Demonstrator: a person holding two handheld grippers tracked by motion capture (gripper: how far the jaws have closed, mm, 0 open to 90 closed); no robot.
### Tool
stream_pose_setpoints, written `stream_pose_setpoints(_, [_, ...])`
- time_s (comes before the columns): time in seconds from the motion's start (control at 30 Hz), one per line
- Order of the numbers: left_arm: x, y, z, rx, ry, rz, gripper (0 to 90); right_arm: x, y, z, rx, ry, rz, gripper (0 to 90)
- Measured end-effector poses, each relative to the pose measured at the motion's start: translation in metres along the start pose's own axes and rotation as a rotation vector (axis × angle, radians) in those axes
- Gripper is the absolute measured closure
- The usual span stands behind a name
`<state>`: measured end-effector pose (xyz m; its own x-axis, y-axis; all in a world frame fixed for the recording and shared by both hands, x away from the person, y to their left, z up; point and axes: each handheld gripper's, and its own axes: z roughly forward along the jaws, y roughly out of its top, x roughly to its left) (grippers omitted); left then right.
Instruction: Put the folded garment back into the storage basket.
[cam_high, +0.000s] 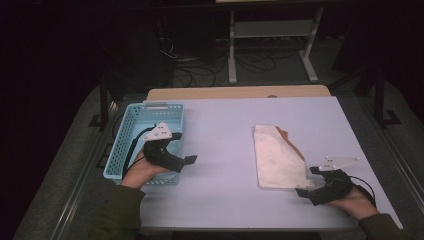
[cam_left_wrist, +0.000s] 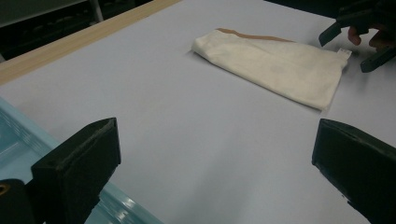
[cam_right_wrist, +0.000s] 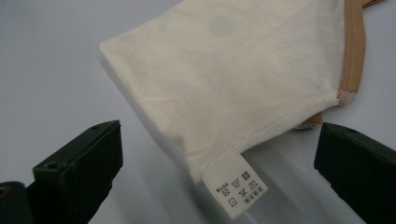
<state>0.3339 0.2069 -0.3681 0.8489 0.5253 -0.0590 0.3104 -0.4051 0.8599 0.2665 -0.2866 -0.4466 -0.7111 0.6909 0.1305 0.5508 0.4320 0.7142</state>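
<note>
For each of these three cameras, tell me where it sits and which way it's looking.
High view: above the person's side, facing forward and down on the table; both forearms and hands show.
Left gripper view: rides the left gripper, looking across the table at the cloth; its open jaws show.
Right gripper view: rides the right gripper, close on the cloth's label; open jaws show.
Shared: all three show the cloth.
</note>
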Motion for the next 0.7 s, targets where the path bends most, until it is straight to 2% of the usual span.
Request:
stream_pose_setpoints(0.37, [0.000, 0.000, 0.000, -0.001, 0.001, -0.001, 0.2, 0.002, 0.003, 0.007, 0.010, 0.004, 0.007, 0.6])
stream_pose_setpoints(0.7, [0.000, 0.000, 0.000, -0.001, 0.001, -0.001, 0.2, 0.003, 0.005, 0.016, 0.028, -0.008, -0.009, 0.8])
